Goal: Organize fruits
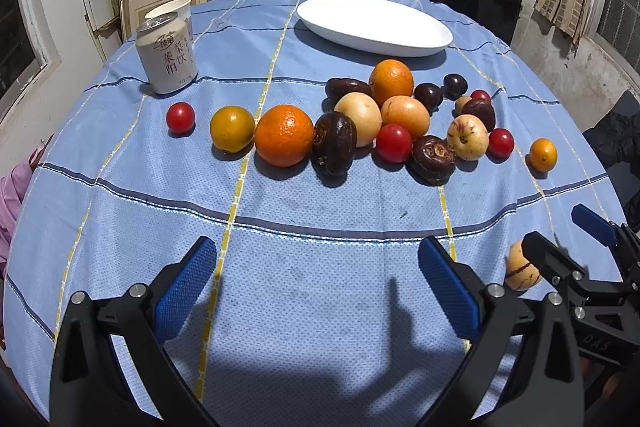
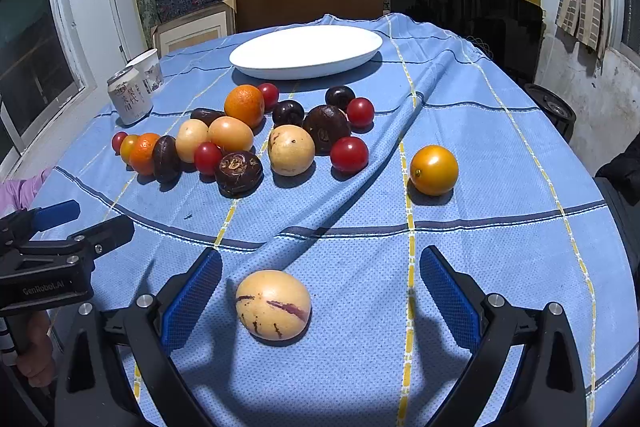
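Table under blue checked cloth point(image 1: 320, 287) held scattered fruit point(image 1: 284, 135), far white plate point(image 1: 374, 25), left can point(image 1: 166, 55), cup point(image 1: 176, 9).

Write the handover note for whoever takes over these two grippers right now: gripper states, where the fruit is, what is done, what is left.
Left gripper: open, empty, above bare tablecloth.
Right gripper: open, straddling the pale purple-streaked fruit, not gripping it.
White oval plate: empty, at the far side.
Fruit pile: mid-table, unsorted; one yellow-orange tomato sits apart on the right.
Drink can and cup: far left.
Done: nothing plated.
Left: presumably close on the streaked fruit, then move all fruit.
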`<action>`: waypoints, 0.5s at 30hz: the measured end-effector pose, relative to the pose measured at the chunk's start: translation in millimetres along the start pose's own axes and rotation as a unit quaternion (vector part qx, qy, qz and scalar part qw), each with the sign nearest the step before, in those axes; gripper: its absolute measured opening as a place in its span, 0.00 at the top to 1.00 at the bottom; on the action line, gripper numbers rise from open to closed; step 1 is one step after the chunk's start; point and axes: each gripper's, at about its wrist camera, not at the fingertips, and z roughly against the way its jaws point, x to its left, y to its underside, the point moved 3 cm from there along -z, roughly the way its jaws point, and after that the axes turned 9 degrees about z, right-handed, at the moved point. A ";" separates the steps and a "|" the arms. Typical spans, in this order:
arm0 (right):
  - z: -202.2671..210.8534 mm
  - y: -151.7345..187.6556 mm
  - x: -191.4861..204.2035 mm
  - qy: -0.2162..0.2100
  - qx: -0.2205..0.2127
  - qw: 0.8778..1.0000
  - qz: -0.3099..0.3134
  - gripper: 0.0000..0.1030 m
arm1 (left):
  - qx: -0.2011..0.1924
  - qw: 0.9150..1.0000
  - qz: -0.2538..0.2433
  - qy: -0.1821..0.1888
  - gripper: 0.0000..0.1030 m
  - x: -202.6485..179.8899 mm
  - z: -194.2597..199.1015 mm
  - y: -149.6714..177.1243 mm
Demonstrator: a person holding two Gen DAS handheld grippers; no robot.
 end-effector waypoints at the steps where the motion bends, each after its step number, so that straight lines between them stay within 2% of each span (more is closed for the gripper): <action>1: -0.5 0.3 0.0 0.000 0.001 1.000 0.000 0.03 | 0.000 1.000 0.000 0.000 0.04 0.5 0.1 0.2; 8: -1.4 0.6 1.3 0.002 0.002 1.000 0.007 0.03 | 0.001 1.000 0.000 -0.001 0.04 2.0 -0.6 0.2; 15: 4.5 6.7 7.1 0.012 0.009 0.998 0.063 0.03 | 0.002 1.000 0.000 -0.008 0.04 9.8 -3.5 1.3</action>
